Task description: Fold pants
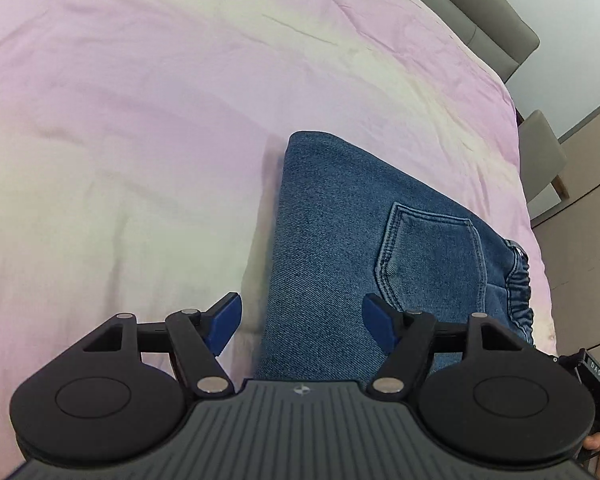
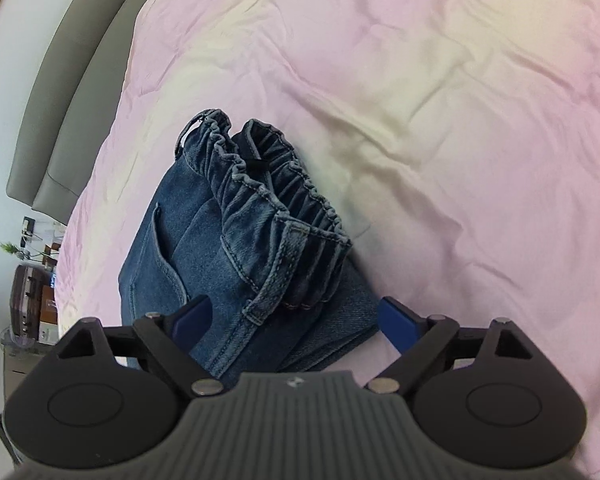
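Folded blue denim pants (image 1: 340, 216) lie on a pink bedsheet (image 1: 140, 120), back pocket (image 1: 432, 256) facing up. My left gripper (image 1: 302, 322) hovers open over the near folded edge, blue pads apart, nothing pinched. In the right wrist view the pants (image 2: 236, 264) show their gathered elastic waistband (image 2: 276, 192) on top. My right gripper (image 2: 296, 320) stands open above the near end of the pants, its pads wide on either side and clear of the cloth.
The pink sheet (image 2: 460, 120) spreads wrinkled around the pants. A grey padded headboard (image 1: 480, 12) runs along the far edge. A grey chair (image 1: 540, 160) stands beside the bed. Furniture with small items (image 2: 32, 276) sits off the bed's side.
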A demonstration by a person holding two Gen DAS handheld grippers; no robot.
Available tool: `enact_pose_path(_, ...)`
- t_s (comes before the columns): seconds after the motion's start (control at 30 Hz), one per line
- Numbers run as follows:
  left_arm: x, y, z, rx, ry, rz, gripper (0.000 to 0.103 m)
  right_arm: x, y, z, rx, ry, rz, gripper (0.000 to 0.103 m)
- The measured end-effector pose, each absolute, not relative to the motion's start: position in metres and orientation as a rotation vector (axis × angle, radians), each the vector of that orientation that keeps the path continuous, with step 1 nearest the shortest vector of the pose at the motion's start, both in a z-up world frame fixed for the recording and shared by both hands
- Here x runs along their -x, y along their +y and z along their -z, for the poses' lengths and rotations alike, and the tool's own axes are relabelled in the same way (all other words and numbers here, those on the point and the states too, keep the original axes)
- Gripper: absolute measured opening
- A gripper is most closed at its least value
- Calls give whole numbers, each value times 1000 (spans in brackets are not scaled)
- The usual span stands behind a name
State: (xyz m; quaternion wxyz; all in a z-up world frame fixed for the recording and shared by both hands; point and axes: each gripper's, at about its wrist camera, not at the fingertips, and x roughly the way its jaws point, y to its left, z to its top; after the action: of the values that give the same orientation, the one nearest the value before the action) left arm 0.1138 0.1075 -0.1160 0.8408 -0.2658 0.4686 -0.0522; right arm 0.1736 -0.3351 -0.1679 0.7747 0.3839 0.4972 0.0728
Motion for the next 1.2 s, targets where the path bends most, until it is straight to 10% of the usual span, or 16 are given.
enact_pose_path(0.43, -156, 83, 156, 661, 1019, 197, 83, -218, -344, 210, -934, 1152, -252, 85)
enact_pose_path(0.8, -154, 66, 154, 703, 990, 224, 39, -216, -342, 208, -895, 1119, -291, 66)
enact_pose_path(1.2, -146, 55, 80, 535, 936, 224, 24, -198, -306, 121, -760, 1042, -362, 46)
